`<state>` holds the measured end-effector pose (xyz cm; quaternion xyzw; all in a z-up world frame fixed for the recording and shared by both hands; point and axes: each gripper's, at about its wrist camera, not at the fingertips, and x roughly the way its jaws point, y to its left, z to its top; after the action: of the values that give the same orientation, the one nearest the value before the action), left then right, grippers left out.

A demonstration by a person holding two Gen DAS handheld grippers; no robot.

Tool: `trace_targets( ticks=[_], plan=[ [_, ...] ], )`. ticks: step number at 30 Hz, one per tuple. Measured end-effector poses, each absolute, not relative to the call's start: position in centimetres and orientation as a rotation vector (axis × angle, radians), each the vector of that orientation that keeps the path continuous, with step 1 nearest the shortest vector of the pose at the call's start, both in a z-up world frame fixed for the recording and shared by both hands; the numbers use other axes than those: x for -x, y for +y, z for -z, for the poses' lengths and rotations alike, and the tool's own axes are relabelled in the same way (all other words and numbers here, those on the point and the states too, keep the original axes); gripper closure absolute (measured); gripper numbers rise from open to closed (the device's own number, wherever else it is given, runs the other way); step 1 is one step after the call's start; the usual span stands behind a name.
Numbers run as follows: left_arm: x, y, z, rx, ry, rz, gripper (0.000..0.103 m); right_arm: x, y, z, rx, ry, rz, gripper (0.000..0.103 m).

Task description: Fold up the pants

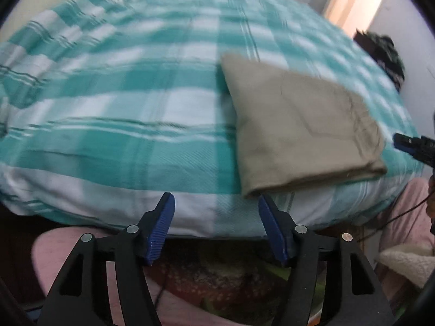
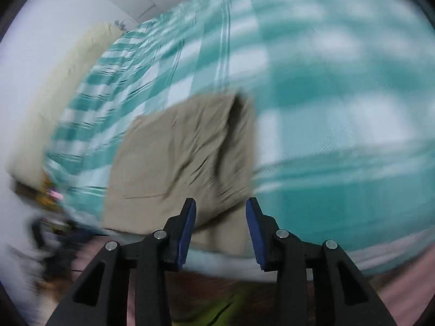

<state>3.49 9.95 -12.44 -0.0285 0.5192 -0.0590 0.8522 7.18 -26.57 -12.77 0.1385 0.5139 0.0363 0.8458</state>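
Observation:
The tan pants (image 1: pixel 301 127) lie folded into a compact rectangle on the teal and white checked bedspread (image 1: pixel 122 103), near the bed's front right edge. My left gripper (image 1: pixel 216 203) is open and empty, hovering at the bed's front edge just left of the pants' near corner. My right gripper (image 2: pixel 220 209) is open and empty, just short of the pants (image 2: pixel 185 157) in the right wrist view, which is motion-blurred. The right gripper also shows at the far right of the left wrist view (image 1: pixel 413 146).
The bedspread (image 2: pixel 339 108) fills most of the right wrist view. A dark bag (image 1: pixel 386 54) sits at the bed's far right. Pink fabric (image 1: pixel 407 217) and a fleecy cream item (image 1: pixel 405 263) lie beside the bed. A patterned floor covering (image 1: pixel 217 277) is below the gripper.

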Motion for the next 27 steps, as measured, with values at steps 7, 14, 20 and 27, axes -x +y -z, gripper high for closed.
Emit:
trace_targets(
  ticks=[7,14,20,27],
  plan=[
    [-7.1,5.2,10.8,-0.009,0.949,0.203,0.041,-9.6,-21.7,7.4,-0.127,0.851,-0.339,0.066],
    [-9.7,1.3,17.6,-0.173,1.115,0.11,0.039,-11.1,-20.1,18.3,0.026,1.05,-0.269,0.072],
    [-9.4,1.4,17.4,-0.157,1.117,0.095,0.039,-10.6,-20.0,18.1,0.026,1.05,-0.25,0.072],
    [-9.3,0.8,17.6,-0.17,1.114,0.082,0.039,-10.5,-19.8,18.4,0.023,1.025,-0.239,0.072]
  ],
)
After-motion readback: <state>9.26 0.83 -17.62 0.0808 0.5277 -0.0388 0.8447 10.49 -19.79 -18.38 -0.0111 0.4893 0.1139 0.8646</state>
